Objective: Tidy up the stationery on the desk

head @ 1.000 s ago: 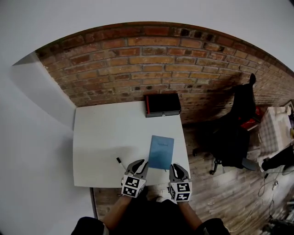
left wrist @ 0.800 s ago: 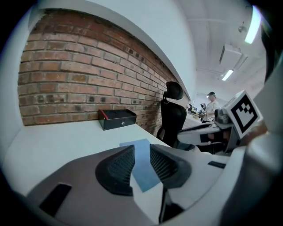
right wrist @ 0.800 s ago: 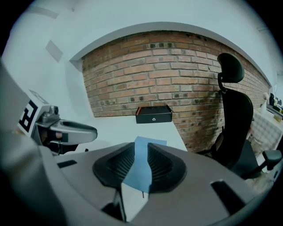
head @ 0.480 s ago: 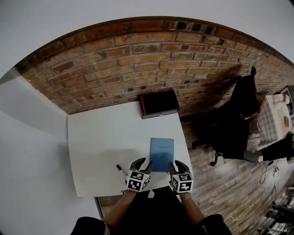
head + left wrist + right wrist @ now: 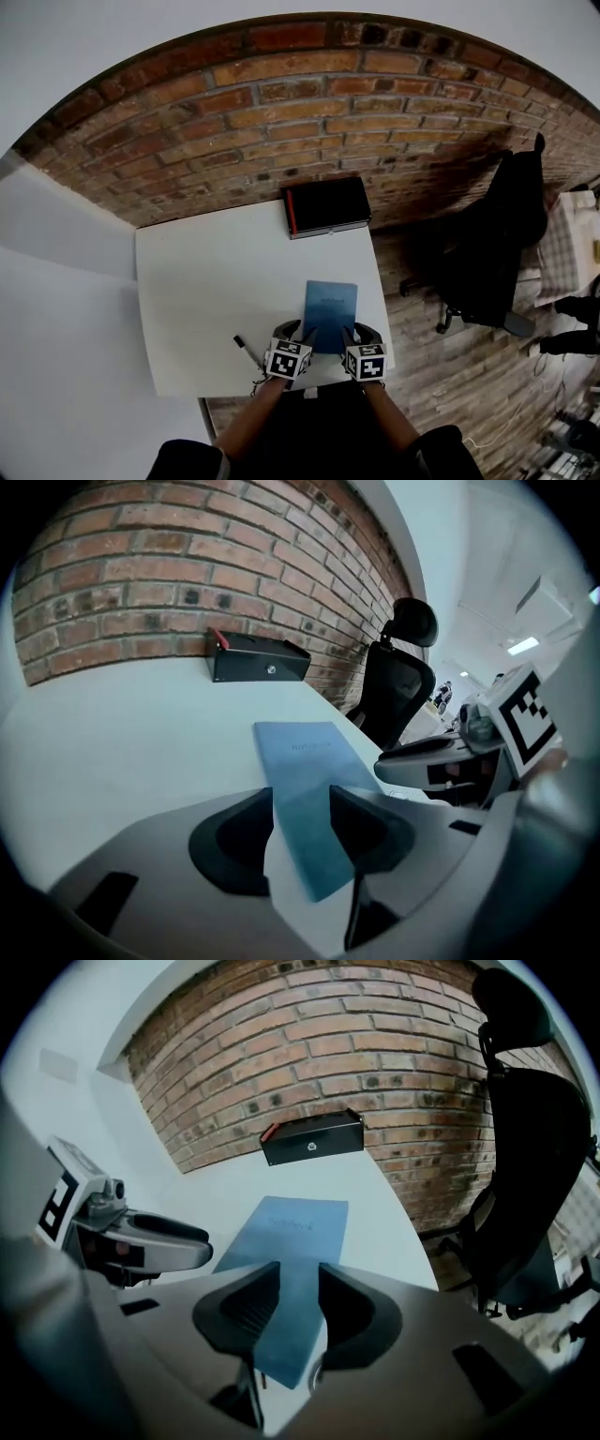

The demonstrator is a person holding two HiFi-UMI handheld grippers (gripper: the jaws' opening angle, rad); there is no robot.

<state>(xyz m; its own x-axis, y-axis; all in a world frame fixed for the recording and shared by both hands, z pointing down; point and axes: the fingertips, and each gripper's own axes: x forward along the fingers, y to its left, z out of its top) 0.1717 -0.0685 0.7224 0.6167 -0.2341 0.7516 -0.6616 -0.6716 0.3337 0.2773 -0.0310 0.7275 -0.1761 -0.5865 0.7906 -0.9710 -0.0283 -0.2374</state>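
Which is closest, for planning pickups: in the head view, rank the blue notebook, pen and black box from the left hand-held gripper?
From the left hand-held gripper (jaws have just been opening, blue notebook seen through the gap, ungripped):
1. blue notebook, just to its right.
2. pen, to its left, near the desk's front edge.
3. black box, far edge, by the brick wall.

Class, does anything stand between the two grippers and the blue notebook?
Nothing visible does. Left gripper and right gripper sit at the near end of the notebook, jaws just opened, its cover showing in each gap, ungripped. The pen lies to the left, the black box at the far edge.
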